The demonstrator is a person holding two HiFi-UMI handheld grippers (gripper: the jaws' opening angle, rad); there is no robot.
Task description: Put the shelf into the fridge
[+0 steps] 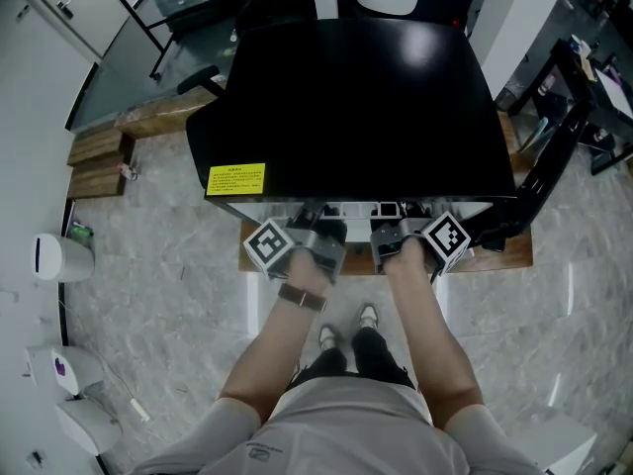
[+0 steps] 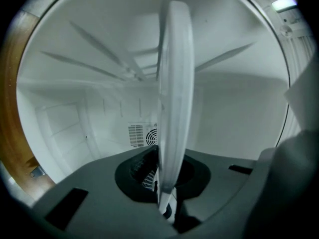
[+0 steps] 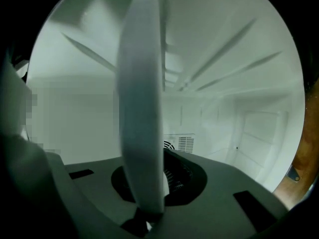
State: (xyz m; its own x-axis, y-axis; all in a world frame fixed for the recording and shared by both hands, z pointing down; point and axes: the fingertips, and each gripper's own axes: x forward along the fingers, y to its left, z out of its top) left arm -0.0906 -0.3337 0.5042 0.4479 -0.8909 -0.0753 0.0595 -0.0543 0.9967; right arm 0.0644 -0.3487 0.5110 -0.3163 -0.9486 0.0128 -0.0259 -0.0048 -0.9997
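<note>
The black fridge fills the far half of the head view. It stands on a low wooden platform, and its front opening faces the person. What looks like its open door swings away to the right, leaving the mouth clear for a straight, two-handed push.

Both gripper views look into the white cavity. The shelf is already part way inside, a pale plate seen edge-on that reaches from the jaws towards the far wall. It shows as an upright band only because each camera is rolled on its side, so the plate itself is probably held flat. Whether its side edges sit on the moulded ledges of the wall cannot be told.

The left gripper and the right gripper are each clamped on the shelf's near edge. They sit just beside one another at the fridge mouth, left and right. A hold at two points along one edge likely keeps the plate from tipping or twisting as it slides. The task looks well along, with the last of the push and the seating yet to come.

The fan grille on the far wall sits behind the shelf line. A yellow label lies on the near left corner of the fridge top.
</note>
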